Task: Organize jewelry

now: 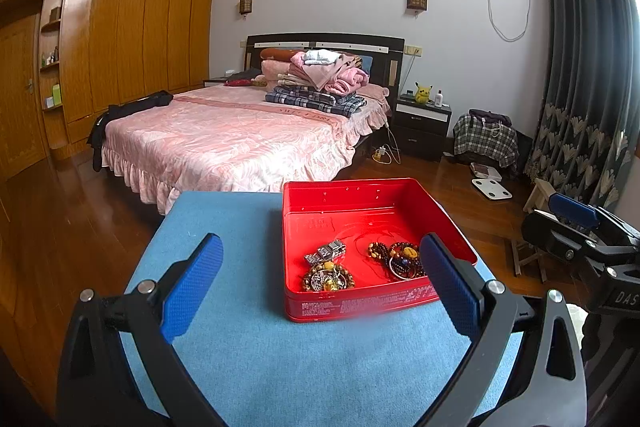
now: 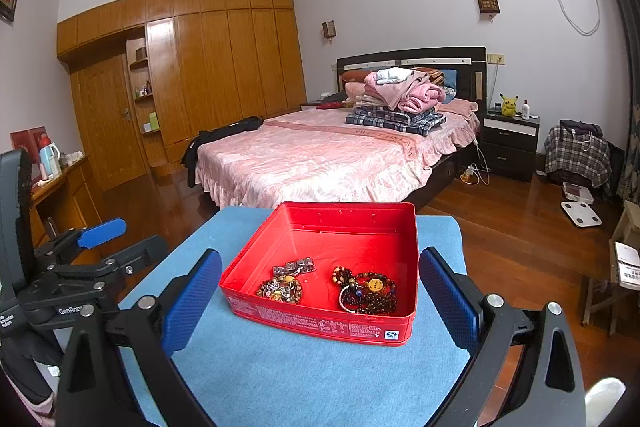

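Blue table [image 2: 320, 379], red tin [image 2: 320, 327], jewelry [image 2: 366, 291]

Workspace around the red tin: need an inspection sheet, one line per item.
Surface: blue cloth-covered table, red tin standing on it.
Job's things: all jewelry sits inside the tin; metal watch band, gold-and-silver bead bracelet on the left, dark bead bracelets on the right.
Clutter: nothing seen on the cloth outside the tin.
Grippers: left hand-held gripper open and holding nothing; right hand-held gripper open and holding nothing. Both are short of the tin.
Cables: nothing seen on the table; a white cord lies on the floor by the bed.
Surroundings: pink bed with folded clothes, wooden wardrobe, nightstand.
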A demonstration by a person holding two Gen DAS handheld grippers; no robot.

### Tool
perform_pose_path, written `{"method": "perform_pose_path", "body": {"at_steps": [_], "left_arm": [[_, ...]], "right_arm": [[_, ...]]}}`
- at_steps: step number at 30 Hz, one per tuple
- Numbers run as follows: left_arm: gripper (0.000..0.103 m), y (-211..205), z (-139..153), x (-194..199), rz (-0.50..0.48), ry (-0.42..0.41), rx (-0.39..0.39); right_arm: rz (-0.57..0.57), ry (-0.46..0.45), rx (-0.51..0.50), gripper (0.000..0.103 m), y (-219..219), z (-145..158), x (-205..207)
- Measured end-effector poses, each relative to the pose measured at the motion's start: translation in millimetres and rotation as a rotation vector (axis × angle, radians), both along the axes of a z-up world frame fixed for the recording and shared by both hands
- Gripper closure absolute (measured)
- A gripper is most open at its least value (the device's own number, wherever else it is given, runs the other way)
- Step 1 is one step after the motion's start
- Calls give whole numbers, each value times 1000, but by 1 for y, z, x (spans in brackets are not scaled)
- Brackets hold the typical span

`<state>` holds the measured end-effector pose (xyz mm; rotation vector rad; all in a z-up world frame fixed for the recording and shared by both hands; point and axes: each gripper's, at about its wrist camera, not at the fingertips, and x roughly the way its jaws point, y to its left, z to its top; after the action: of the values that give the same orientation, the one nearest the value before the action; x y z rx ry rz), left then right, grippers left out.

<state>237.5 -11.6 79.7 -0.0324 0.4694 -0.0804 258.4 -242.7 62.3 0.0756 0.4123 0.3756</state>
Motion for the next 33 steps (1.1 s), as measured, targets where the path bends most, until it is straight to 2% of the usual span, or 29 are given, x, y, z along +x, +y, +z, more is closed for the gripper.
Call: {"method": "perform_pose_path", "body": {"at_steps": [33], "left_arm": [[7,-2,5,-2,-9,-5,14]], "right_arm": [[-1,5,-4,6,0,-1,0]]}}
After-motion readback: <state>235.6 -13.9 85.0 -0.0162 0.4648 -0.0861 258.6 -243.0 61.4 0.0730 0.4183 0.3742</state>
